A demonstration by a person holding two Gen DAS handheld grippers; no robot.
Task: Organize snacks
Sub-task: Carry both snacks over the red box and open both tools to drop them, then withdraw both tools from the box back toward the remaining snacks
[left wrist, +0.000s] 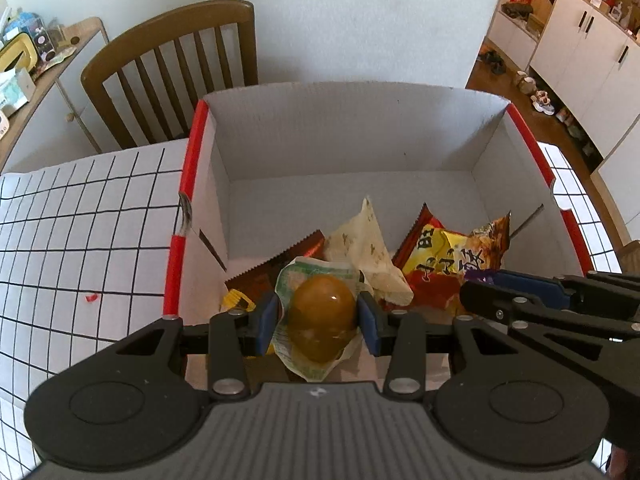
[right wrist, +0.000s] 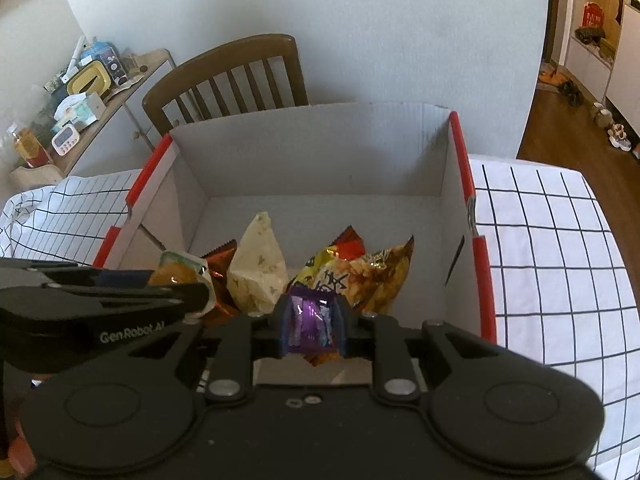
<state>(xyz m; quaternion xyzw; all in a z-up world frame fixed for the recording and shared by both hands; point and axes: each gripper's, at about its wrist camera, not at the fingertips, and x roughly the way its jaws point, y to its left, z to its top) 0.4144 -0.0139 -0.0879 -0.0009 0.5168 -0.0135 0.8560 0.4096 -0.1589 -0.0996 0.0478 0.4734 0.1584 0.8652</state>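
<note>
A white cardboard box (left wrist: 344, 152) with red edges stands on the gridded tablecloth and holds several snack packets. My left gripper (left wrist: 318, 316) is shut on a packaged brown egg (left wrist: 322, 316) in a green-and-clear wrapper, held over the box's near end. My right gripper (right wrist: 312, 326) is shut on a small purple packet (right wrist: 310, 322), also over the near end of the box (right wrist: 320, 152). In the box lie a yellow-red snack bag (left wrist: 448, 256), a cream wrapper (left wrist: 368, 248) and a brown-red packet (left wrist: 288, 252). The right gripper's side shows at the right of the left view (left wrist: 480, 280).
A wooden chair (left wrist: 176, 68) stands behind the table. A cluttered side cabinet (right wrist: 80, 92) is at the far left. White cupboards (left wrist: 588, 52) and shoes on a wooden floor are at the far right. Gridded cloth (left wrist: 80, 232) lies on both sides of the box.
</note>
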